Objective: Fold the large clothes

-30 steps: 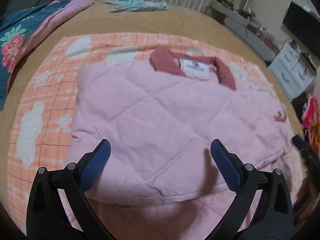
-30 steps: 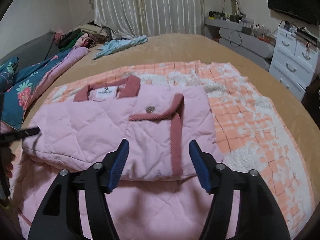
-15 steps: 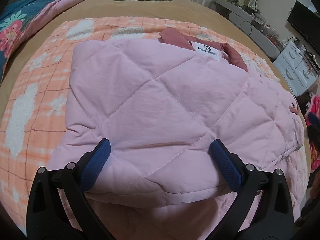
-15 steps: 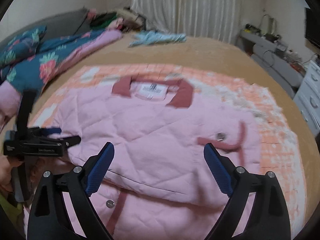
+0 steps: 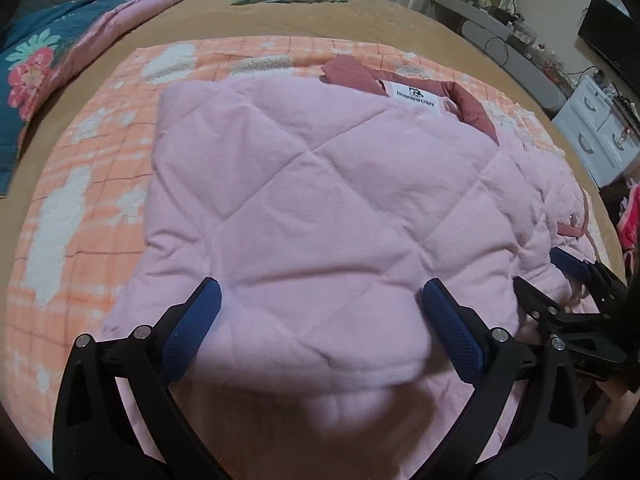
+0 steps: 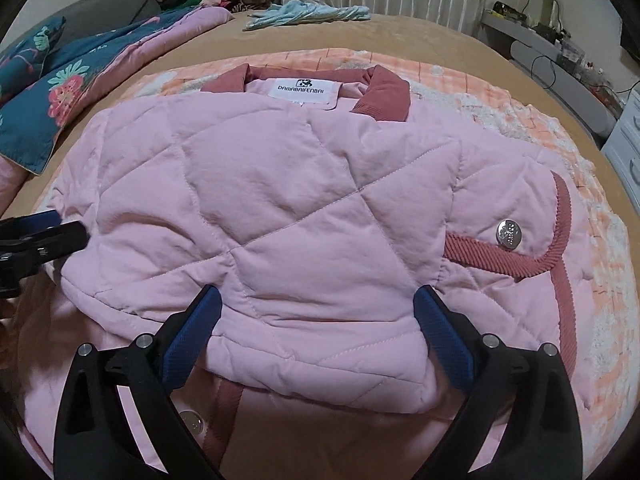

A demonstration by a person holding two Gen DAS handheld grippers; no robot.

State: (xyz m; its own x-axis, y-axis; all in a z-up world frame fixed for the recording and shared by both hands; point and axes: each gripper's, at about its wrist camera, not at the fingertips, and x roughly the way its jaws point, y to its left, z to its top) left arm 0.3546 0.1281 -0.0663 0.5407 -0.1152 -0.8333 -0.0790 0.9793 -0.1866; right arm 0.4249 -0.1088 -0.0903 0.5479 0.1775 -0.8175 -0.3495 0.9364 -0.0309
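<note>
We judge the folding well under way but not finished. The pink jacket (image 6: 288, 216) lies at the centre of both views on the orange checked blanket (image 5: 92, 184), which is spread over the tan bedcover (image 6: 420, 36). Its sides look folded in already, making a rough rectangle with the collar (image 6: 384, 92) at twelve o'clock. A lower layer with a trim strip and a snap shows beneath the near edge at six o'clock in the right view, so we reckon a bottom-to-top fold is left, then a tidy-up.

The jacket is puffy and quilted in large diamonds, matte and soft, with rounded, bulging edges. The blanket looks fleecy, with white tufted patches. The collar and the trim (image 6: 560, 232) at three o'clock are darker rose with fine ribs. The white label (image 6: 306, 90) is flat and rectangular. The button (image 6: 509, 233) is small, round and shiny metal.

Our right tongs (image 6: 316, 332) have just been opening and now stand wide, gripping nothing; the near folded edge sits between the blue pads, which do not press on it. Our left tongs (image 5: 320, 328) are likewise spread wide over the near edge, with nothing clamped. In the left view the right tongs appear at three o'clock, by the jacket's side.
</note>
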